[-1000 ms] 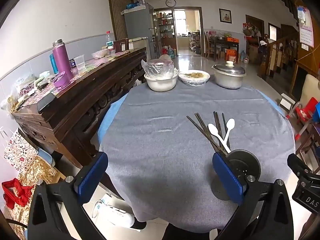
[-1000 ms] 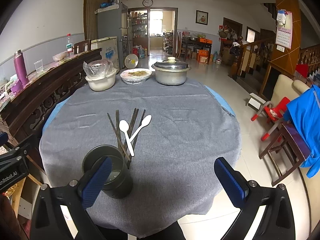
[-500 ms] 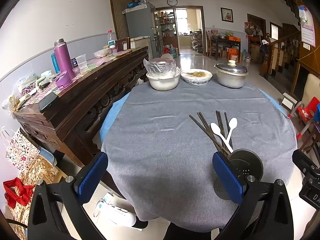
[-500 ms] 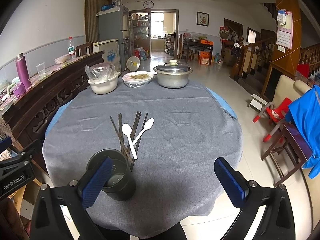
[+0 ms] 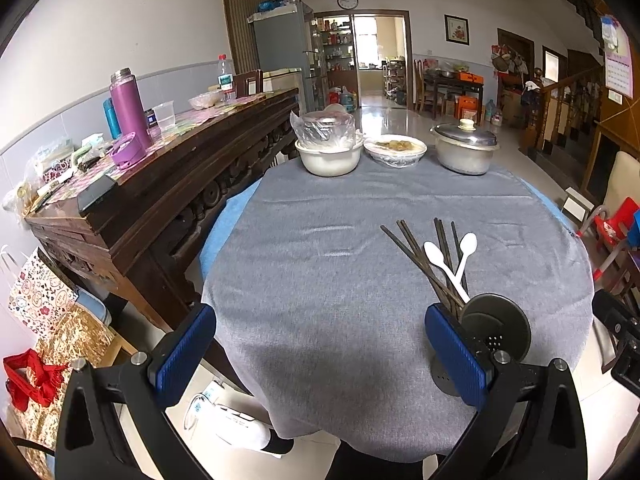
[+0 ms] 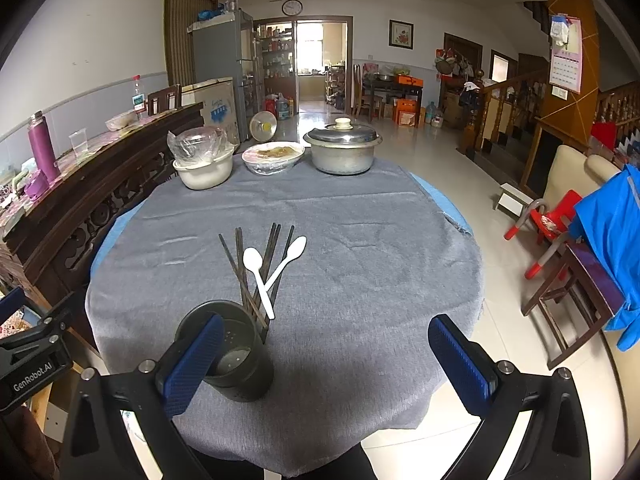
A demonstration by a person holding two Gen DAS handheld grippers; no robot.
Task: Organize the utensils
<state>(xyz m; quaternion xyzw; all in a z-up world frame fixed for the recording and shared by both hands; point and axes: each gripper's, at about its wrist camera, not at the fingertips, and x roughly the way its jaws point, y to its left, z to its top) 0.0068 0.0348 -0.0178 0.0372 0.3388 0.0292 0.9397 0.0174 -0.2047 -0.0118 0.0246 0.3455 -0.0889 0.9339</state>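
While my left gripper (image 5: 320, 350) hangs spread and empty over the table's near edge, the dark holder (image 6: 226, 350) stands just right of it by that edge, with the chopsticks (image 6: 248, 268) fanned behind it and two white spoons (image 6: 266, 270) crossed on top. My right gripper (image 6: 326, 364) is spread wide too. The spoons look light, slick plastic; I'd pinch one by its stiff handle. The chopsticks seem thin and rigid, best taken mid-shaft.

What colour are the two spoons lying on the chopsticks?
White. The two spoons show best in the right wrist view, crossed over the dark chopsticks.
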